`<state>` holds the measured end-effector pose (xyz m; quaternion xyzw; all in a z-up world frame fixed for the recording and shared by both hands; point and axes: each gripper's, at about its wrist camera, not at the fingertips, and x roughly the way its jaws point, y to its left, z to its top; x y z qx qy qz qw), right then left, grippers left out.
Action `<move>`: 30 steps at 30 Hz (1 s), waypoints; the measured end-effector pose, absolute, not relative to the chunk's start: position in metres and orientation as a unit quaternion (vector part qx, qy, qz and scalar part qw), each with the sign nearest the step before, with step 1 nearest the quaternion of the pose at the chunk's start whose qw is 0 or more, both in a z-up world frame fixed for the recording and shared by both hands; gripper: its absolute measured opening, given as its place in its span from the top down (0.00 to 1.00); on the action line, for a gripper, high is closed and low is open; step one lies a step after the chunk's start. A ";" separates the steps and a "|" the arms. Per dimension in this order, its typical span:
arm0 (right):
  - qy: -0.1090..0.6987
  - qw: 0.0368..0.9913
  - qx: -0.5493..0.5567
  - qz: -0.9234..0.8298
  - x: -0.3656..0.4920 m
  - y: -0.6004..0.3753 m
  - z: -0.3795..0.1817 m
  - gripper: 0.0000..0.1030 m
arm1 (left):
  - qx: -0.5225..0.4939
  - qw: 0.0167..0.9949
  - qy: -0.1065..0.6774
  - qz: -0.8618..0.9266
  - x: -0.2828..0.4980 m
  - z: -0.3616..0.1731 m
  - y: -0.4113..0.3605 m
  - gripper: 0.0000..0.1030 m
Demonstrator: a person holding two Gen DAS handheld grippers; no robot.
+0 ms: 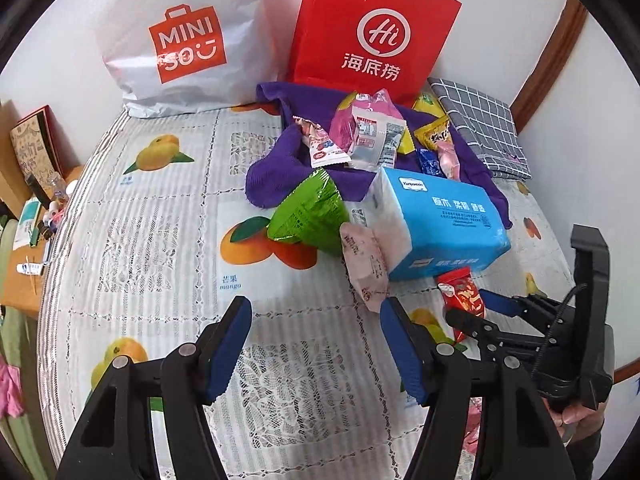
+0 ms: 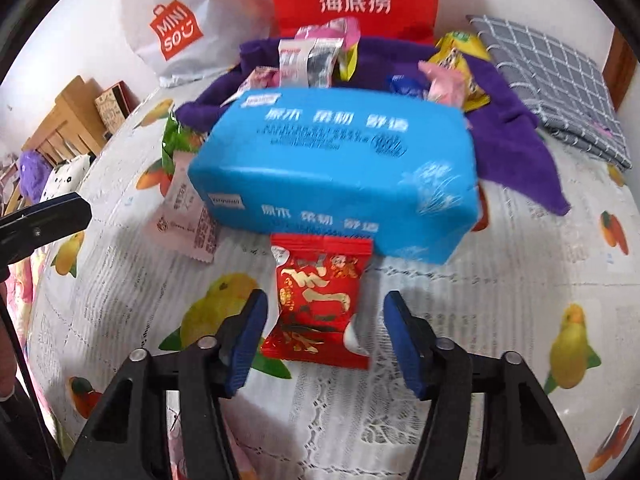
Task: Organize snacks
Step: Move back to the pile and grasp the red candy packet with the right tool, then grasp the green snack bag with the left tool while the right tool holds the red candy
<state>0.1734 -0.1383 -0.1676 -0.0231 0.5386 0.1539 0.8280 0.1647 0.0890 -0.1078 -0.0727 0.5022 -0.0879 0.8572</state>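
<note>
Here the red snack packet (image 2: 320,300) lies between the open right hand-held gripper (image 2: 324,340) fingers.

Glossy foil red snack packet (image 2: 318,300)

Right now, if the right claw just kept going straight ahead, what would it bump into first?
The right claw is open, with the red snack packet lying between its fingers, so it would likely meet that first. Just behind sits the blue tissue pack, though exact height above the packet is unclear.
</note>
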 end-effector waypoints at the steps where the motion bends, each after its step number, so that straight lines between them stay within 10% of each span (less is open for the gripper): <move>1: 0.539 0.828 -0.026 0.151 0.174 -0.137 -0.170 0.52 | -0.071 0.857 0.503 -0.088 0.165 -0.109 0.089 0.37; 30: 0.513 0.856 0.031 0.048 0.191 -0.270 -0.168 0.61 | -0.135 0.850 0.507 -0.055 0.251 -0.144 0.082 0.37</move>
